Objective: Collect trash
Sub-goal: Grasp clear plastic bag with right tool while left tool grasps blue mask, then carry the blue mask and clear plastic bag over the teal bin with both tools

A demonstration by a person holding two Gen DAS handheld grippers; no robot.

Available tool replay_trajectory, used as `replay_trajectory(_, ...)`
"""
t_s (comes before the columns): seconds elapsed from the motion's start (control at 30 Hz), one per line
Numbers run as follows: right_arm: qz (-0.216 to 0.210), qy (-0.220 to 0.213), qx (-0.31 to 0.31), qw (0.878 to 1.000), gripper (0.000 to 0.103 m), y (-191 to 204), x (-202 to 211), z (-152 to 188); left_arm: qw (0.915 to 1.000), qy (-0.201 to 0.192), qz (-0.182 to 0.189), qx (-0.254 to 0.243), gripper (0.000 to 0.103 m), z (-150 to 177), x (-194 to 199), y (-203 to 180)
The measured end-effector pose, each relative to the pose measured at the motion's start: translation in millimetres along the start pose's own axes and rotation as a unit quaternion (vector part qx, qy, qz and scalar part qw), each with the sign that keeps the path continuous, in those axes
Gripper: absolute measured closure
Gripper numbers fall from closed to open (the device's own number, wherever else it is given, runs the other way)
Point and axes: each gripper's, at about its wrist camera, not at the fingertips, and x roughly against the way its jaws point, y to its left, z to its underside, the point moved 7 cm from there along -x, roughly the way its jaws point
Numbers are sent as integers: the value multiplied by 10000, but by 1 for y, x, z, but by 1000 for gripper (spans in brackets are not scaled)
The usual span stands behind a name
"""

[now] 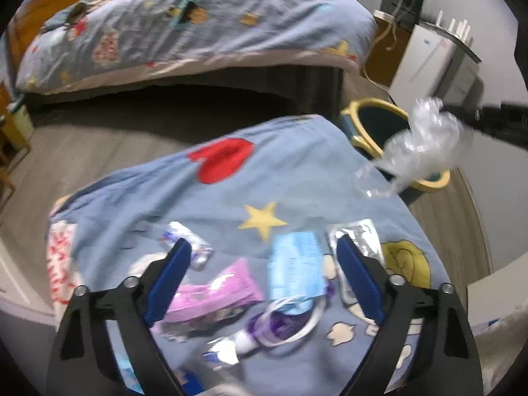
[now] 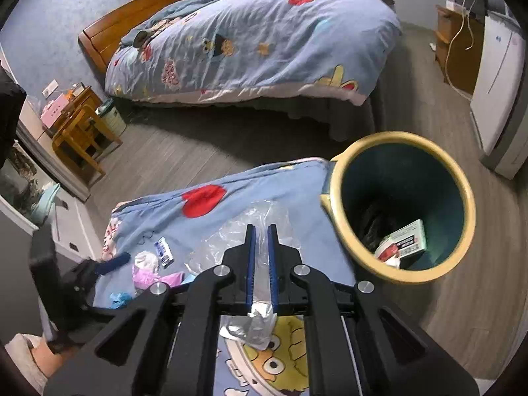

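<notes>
My right gripper [image 2: 260, 231] is shut on a crumpled clear plastic bag [image 2: 237, 234], held above the blue quilt [image 2: 231, 204] just left of the yellow-rimmed bin [image 2: 340, 178]. The same bag [image 1: 425, 142] hangs in front of the bin [image 1: 359, 112] in the left wrist view. My left gripper [image 1: 264, 250] is open and empty, low over litter on the quilt: a pink wrapper [image 1: 214, 297], a light blue packet [image 1: 297, 270], a silver foil wrapper [image 1: 363, 234] and a purple-and-white tube [image 1: 274, 326].
The bin holds a white-and-red box [image 2: 402, 241] and dark trash. A bed with a matching quilt [image 2: 264, 39] stands across the grey wood floor. A wooden side table [image 2: 82, 122] is at the left, a white appliance [image 2: 495, 92] at the right.
</notes>
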Motion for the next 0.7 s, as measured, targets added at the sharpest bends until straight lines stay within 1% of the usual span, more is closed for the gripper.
replay_trajectory(0.07, 27, -22, 13, 10000, 96, -1, 1, 0, 9999, 138, 67, -80, 25, 4, -11, -10)
replay_trajectory(0.23, 23, -17, -65, 10000, 96, -8, 4, 0, 9987, 428, 41, -271, 37, 17, -32, -21)
replay_trajectory(0.37, -50, -18, -138, 9999, 96, -5, 5, 0, 9973, 658, 27, -326, 53, 29, -44, -23)
replay_trajectory(0.4, -49, -16, -122, 9999, 96, -4, 5, 1, 9970, 705, 45, -325, 59, 32, -46, -23)
replay_trajectory(0.43, -47, -17, -105, 9999, 96, -3, 5, 1, 9966, 756, 112, -321, 62, 34, -47, -24)
replay_trajectory(0.47, -53, -14, -89, 9999, 96, -1, 5, 1, 9964, 772, 142, -333, 67, 35, -47, -25)
replay_trajectory(0.5, -54, -12, -78, 10000, 96, -1, 4, 1, 9963, 769, 141, -362, 74, 35, -46, -25)
replay_trajectory(0.57, -33, -14, -61, 10000, 96, -1, 4, 0, 9964, 722, 164, -401, 85, 34, -43, -27)
replay_trajectory(0.6, -17, -14, -55, 10000, 96, -1, 3, 0, 9966, 695, 137, -411, 89, 33, -41, -27)
replay_trajectory(0.63, 2, -18, -55, 10000, 96, -3, 3, 0, 9969, 650, 162, -412, 92, 31, -39, -27)
replay_trajectory(0.7, 31, -31, -87, 10000, 96, -5, 3, 0, 9974, 572, 180, -395, 93, 27, -35, -26)
